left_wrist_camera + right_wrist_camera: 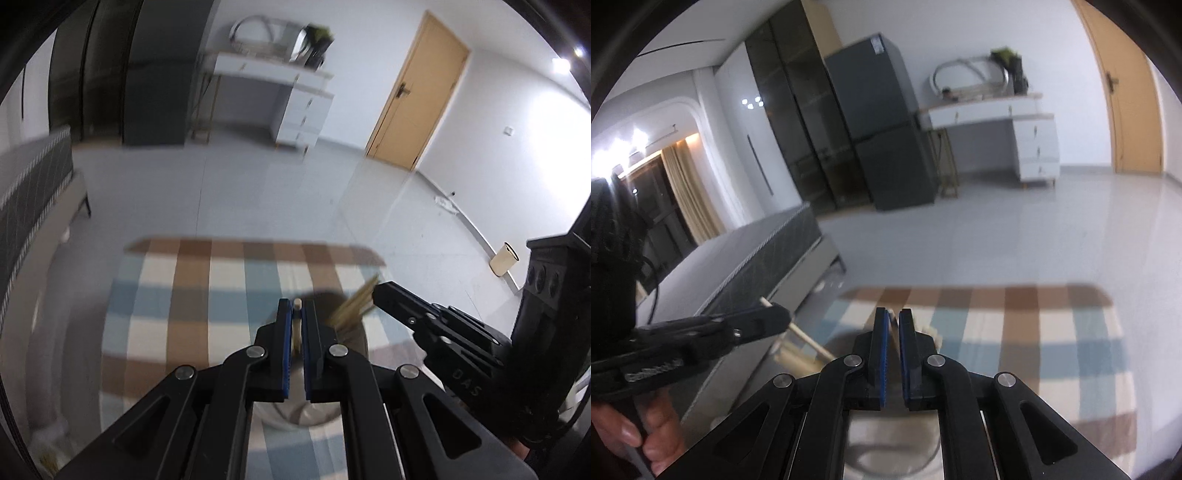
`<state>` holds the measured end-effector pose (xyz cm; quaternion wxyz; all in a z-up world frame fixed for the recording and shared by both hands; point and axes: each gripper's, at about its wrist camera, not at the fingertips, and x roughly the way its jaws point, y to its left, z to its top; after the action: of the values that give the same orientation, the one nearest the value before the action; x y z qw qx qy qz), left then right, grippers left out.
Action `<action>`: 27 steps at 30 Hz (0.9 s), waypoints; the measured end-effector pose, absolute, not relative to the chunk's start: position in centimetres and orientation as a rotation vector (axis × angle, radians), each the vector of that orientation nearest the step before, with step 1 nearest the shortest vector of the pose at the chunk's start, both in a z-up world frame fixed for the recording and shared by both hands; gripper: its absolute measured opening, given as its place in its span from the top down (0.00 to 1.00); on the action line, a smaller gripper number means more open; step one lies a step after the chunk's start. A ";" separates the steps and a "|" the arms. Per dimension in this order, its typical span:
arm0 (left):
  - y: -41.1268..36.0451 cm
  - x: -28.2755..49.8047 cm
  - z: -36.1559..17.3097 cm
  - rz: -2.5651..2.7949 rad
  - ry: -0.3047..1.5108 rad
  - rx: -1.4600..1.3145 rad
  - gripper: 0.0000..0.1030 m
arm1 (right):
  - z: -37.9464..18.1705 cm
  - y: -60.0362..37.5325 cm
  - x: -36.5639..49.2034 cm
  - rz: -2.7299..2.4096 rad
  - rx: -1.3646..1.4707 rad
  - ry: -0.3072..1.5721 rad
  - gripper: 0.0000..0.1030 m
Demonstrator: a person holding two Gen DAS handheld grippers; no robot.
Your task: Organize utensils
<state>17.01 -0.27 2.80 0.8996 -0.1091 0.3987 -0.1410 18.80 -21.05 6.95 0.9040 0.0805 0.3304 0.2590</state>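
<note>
My left gripper (296, 308) is shut on a pale wooden utensil handle (297, 303) that pokes up between its blue pads, above a grey round holder (314, 413). It also shows in the right wrist view (775, 317), with the wooden stick (809, 341) slanting down from it. My right gripper (894, 317) is shut on a bundle of wooden chopsticks (893, 332), seen edge-on. In the left wrist view the right gripper (384, 291) holds those chopsticks (354, 304) slanting down into the holder. The holder's rim (886, 469) shows below the right jaws.
A checked tablecloth (192, 288) in brown, blue and cream covers the table. Beyond it lie a grey floor, a bed (33, 184) at the left, a white desk (291, 96), a dark fridge (882, 129) and a wooden door (417, 96). Views are motion-blurred.
</note>
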 end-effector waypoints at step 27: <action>-0.6 -2.1 14.1 -0.073 0.415 -0.105 0.01 | 18.5 -27.1 -2.7 0.359 0.154 0.254 0.00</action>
<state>-2.05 -0.63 14.09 0.9765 -0.0520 0.2060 -0.0360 -2.65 -27.11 18.47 0.9730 0.0761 0.1257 0.1779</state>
